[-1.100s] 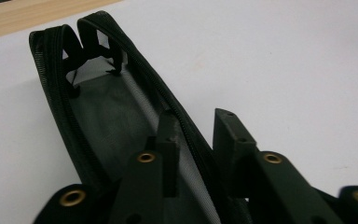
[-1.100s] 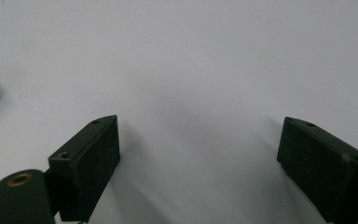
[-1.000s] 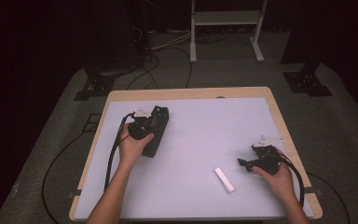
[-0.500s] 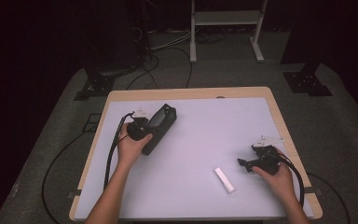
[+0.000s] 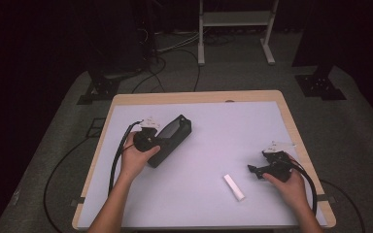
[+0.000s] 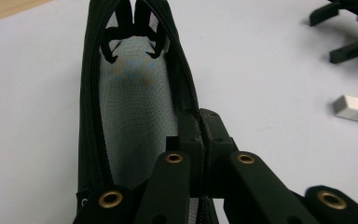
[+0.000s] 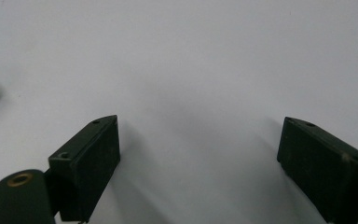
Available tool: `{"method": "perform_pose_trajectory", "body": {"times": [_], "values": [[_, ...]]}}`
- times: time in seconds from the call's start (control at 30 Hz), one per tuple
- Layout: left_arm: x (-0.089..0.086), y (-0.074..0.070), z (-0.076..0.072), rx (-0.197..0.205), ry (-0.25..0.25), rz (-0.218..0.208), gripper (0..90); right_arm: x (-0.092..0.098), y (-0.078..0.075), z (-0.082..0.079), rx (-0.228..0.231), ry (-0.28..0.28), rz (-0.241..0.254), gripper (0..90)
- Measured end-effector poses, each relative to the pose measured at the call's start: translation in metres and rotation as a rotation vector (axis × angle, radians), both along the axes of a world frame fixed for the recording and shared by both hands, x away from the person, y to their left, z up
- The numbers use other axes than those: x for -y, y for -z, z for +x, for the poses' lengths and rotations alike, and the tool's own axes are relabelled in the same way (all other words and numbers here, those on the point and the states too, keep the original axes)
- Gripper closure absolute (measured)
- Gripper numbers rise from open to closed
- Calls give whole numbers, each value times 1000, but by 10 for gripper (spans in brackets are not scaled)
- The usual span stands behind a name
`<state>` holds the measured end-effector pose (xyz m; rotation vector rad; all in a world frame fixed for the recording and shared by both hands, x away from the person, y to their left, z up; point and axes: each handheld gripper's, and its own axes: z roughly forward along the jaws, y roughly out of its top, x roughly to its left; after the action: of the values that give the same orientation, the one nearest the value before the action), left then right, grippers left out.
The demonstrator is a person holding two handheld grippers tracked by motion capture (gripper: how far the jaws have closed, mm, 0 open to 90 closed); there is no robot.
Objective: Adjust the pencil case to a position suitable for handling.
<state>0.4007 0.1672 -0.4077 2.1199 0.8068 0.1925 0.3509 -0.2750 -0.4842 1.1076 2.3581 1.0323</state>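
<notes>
A rectangular counter with a pale lavender-white top and a light wooden rim [image 5: 201,97] stands on a grey carpeted floor [image 5: 53,145] in a dim room whose far side falls into near-black. Light lies mostly on the counter top and fades toward the edges of the carpet. Beyond the counter, a white metal frame stand with two legs and a crossbar [image 5: 235,19] rests on the floor. Black cables [image 5: 175,48] trail across the carpet near it. Dark stand bases sit at the far left [image 5: 99,90] and far right [image 5: 320,85] of the carpet, with tall dark shapes rising behind them.
</notes>
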Motion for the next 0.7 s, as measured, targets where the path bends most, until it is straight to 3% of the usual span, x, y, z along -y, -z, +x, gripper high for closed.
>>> {"method": "perform_pose_trajectory", "body": {"times": [0.7], "values": [[20, -2, -24, -40, 160, -28, 887, 0, 0, 0, -2, 2, 2, 121]]}}
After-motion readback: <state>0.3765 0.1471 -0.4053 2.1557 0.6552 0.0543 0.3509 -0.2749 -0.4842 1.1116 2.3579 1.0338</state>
